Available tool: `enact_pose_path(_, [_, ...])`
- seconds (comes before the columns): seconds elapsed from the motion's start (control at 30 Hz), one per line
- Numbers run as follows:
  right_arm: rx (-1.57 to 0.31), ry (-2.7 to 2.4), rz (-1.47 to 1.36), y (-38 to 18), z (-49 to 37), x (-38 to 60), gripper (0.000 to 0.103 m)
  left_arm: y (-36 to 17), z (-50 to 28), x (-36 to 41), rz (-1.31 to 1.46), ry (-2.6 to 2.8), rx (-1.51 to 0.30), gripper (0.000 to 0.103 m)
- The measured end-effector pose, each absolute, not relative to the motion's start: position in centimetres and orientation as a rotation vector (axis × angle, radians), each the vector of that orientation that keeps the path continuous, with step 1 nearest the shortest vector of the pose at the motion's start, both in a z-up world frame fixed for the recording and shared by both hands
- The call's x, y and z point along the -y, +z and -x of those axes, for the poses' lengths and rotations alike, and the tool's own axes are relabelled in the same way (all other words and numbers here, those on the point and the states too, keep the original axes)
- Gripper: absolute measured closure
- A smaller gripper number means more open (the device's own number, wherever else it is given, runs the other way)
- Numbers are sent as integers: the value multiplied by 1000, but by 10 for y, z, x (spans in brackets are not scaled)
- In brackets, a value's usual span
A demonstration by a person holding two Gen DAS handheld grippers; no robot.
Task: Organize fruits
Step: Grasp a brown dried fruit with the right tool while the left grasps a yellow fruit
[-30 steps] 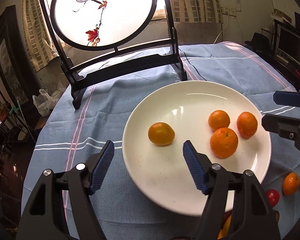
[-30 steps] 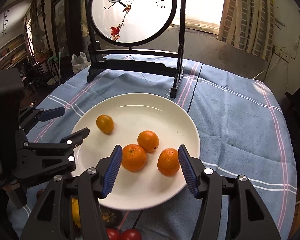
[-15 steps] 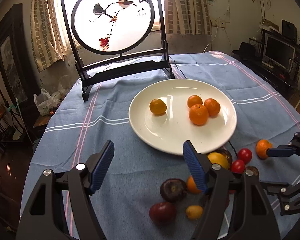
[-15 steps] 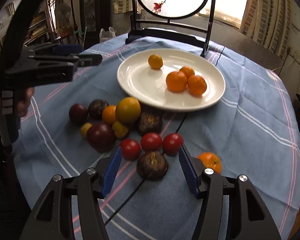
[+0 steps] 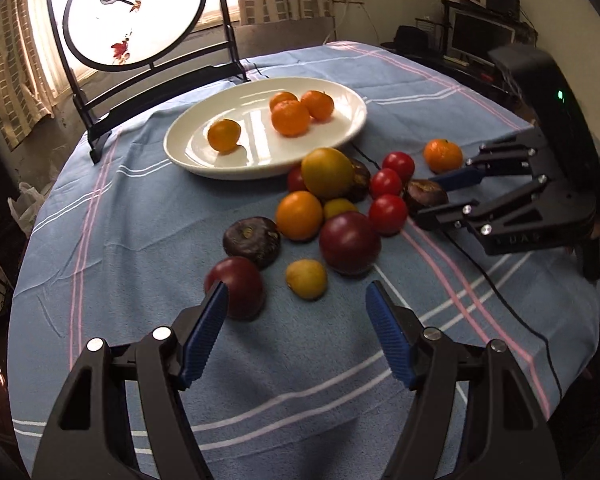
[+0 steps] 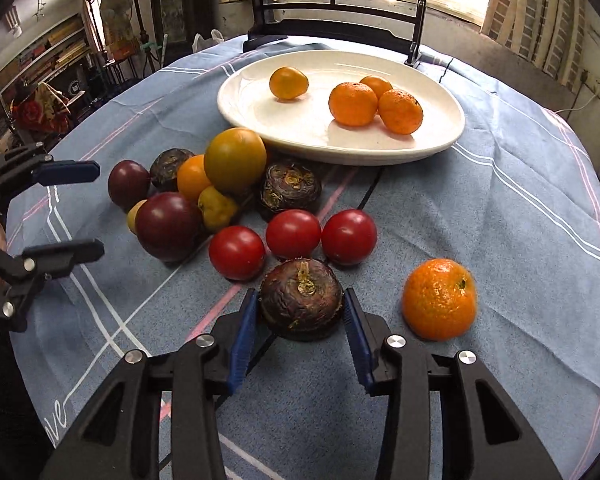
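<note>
Now, right gripper [image 6: 300,312]: jaws set either side of dark brown fruit [image 6: 301,299], pads touching or nearly so; firm clamp not certain. Loose orange [image 6: 440,298] just right of those jaws, three red tomatoes [image 6: 293,234] just beyond. Left gripper [image 5: 296,308]: jaws wide apart, holding nothing; small yellow fruit [image 5: 306,279] just ahead between them, dark red plum [image 5: 236,286] at left jaw tip. White plate [image 5: 188,152] with four oranges farther back on blue-clothed bench [image 5: 100,240].

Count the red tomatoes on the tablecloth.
3 clearly visible: left, middle and right, in a row just beyond the dark brown fruit. Another may be hidden behind the pile.
</note>
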State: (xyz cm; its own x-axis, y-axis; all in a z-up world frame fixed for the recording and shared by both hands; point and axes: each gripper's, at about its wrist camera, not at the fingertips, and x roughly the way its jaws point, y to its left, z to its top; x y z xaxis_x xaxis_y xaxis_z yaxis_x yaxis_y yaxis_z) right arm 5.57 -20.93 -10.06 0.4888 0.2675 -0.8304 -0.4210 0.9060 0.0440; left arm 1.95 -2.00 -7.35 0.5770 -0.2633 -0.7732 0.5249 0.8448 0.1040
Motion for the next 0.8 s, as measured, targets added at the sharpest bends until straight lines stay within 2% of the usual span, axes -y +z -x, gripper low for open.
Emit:
enact_pose_path(0.07, [-972,413,163,-99,-54,213,61,-85,-22,25,-351,-479,-873,50])
enact_pose_path(0.13, [-968,412,157,-97,-53,216,61,-94,-24,28,-347,-487,-908,57])
enact_pose_path(0.4, [-965,427,159,-94,-53,216,61,-94,-43,36,-347,-477,-899,58])
enact_pose_path(0.43, [-965,427,159,-94,-52,216,61,-95,-44,39,-359,-480,-896,59])
enact_pose_path(0.57, [-967,431,163,-95,-51,215,61,-96,-46,39,-353,-492,-904,77])
enact_pose_path(0.8, [-938,429,158,-84,-43,217,61,-75,-36,32,-329,-495,-853,77])
